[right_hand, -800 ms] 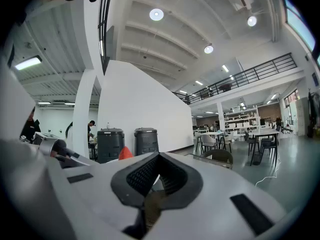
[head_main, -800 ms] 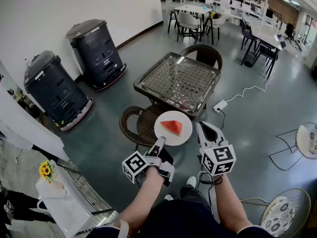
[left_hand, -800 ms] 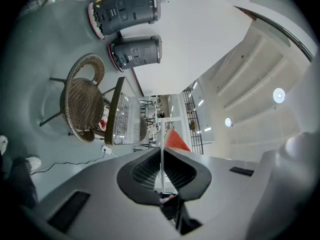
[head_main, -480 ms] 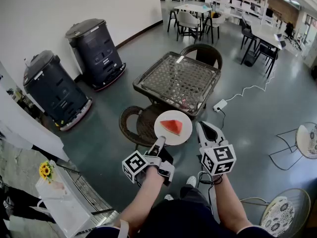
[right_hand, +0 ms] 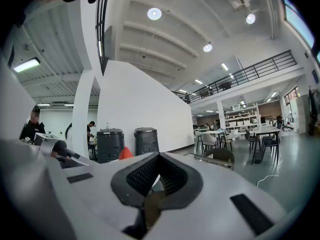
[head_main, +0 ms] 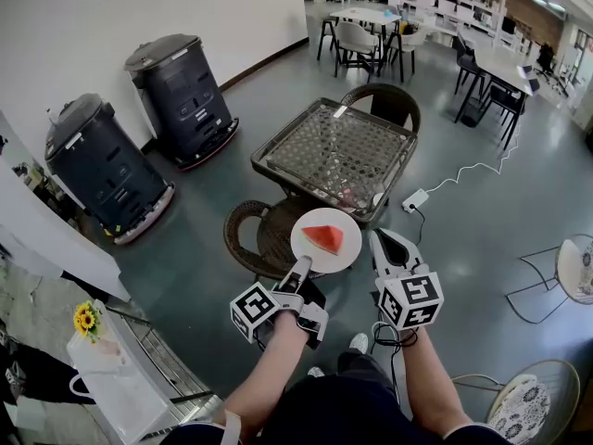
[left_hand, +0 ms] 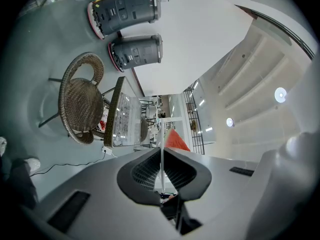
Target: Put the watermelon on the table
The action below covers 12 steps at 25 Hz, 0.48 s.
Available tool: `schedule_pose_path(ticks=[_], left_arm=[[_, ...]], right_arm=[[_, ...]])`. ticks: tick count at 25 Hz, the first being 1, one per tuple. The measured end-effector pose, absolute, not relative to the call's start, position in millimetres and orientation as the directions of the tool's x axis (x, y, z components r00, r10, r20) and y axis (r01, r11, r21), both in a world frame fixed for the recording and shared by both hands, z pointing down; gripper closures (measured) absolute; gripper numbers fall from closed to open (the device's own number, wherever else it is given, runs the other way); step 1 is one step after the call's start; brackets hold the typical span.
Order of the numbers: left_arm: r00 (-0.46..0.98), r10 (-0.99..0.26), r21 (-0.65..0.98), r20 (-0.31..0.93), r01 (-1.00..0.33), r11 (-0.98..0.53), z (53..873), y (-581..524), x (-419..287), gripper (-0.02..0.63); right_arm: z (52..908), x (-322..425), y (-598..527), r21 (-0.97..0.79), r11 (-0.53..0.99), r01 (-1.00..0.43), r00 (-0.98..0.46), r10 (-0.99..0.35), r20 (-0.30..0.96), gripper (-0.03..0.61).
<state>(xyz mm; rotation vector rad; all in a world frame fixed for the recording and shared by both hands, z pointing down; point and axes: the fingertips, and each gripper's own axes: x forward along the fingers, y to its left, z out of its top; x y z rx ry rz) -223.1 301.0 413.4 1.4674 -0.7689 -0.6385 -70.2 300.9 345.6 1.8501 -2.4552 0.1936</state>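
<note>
Wicker counter [head_main: 334,151] ahead: hold plate [head_main: 345,250] and watermelon [head_main: 322,239] level; left tongs [head_main: 300,266] clamp its rim, right tongs [head_main: 382,241] closed, empty.

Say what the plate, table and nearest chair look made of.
Plate: smooth plain white, ceramic or plastic; the look leaves it open. Table: likely a clear glass top, reflective, over a dark patterned frame. Chair: dark brown wicker, weave visible.
</note>
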Motion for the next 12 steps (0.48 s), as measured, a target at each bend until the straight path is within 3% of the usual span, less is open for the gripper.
schedule_pose_path(ticks=[12], left_arm=[[0.597,-0.799,0.997,0.062,-0.076,0.021,420,259,-196,0.595]], right_arm=[[355,-41,256,-0.067,0.299,-0.952,-0.305,-0.944,0.127,0.577]])
